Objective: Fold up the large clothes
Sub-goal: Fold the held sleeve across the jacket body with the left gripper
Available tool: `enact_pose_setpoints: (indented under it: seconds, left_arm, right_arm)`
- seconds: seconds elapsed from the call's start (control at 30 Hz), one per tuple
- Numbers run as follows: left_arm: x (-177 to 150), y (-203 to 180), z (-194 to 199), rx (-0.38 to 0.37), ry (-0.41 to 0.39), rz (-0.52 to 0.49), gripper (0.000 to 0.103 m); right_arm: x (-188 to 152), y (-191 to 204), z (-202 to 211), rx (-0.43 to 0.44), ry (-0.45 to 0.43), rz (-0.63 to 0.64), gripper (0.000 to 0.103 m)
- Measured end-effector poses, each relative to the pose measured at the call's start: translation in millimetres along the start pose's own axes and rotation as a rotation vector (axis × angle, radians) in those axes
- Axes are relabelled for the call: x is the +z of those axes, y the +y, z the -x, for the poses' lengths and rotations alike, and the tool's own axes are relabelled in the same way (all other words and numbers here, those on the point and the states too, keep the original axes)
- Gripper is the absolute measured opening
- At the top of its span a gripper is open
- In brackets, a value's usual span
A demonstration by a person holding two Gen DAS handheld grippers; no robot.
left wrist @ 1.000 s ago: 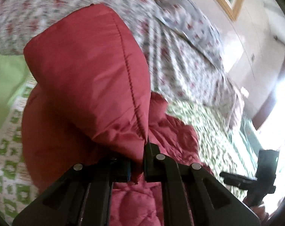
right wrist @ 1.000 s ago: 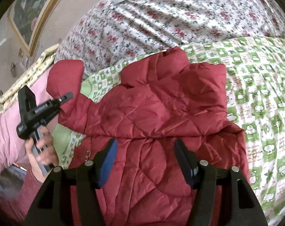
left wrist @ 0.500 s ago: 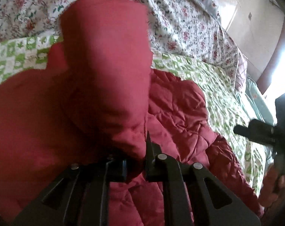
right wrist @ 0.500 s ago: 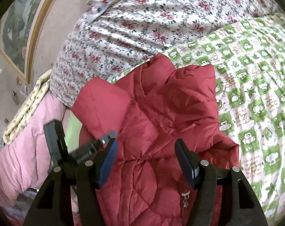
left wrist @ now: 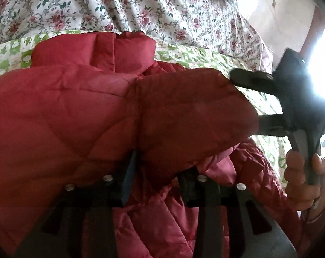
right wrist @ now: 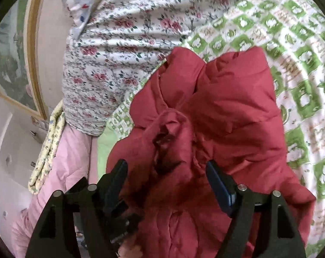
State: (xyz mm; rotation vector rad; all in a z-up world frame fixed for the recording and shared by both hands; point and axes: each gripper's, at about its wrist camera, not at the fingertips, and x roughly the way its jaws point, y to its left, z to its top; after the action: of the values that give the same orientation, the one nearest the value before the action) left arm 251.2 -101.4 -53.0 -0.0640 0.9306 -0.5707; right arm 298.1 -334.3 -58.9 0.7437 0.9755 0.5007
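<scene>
My left hand-held gripper point(left wrist: 156, 172): fingertips buried under the red jacket point(left wrist: 76, 111) sleeve fold, pad contact not determinable. Jacket hem cut off by the lower edge in both views. My right hand-held gripper point(right wrist: 166, 172) hides the cloth behind its fingers. Framed picture point(right wrist: 14, 64) cropped at left, subject unreadable.

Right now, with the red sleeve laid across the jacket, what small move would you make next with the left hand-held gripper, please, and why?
Probably draw the left hand-held gripper back off the sleeve: its jaws have just been opening, and the sleeve already lies folded across the jacket.
</scene>
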Motion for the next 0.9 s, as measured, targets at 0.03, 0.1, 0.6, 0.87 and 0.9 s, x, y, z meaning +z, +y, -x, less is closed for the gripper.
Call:
enact_pose_setpoints:
  seconds: [0.03, 0.1, 0.6, 0.87, 0.9]
  left_arm:
    - [0, 0, 1, -0.003, 0.003, 0.004, 0.033]
    - [0, 3, 2, -0.020, 0.011, 0.020, 0.034]
    - [17, 61, 94, 0.071, -0.104, 0.171, 0.036]
    - [14, 121, 51, 0.130, 0.005, 0.297, 0.035]
    - [11, 123, 45, 0.127, 0.016, 0.303, 0.035]
  right_arm:
    - [0, 1, -4, -0.023, 0.001, 0.012, 0.078]
    - [1, 1, -11, -0.086, 0.005, 0.032, 0.072]
    - [1, 9, 15, -0.261, -0.085, 0.183, 0.008]
    - [-4, 4, 3, -0.391, -0.047, 0.263, 0.008]
    - [-6, 2, -1, -0.408, -0.039, 0.270, 0.008]
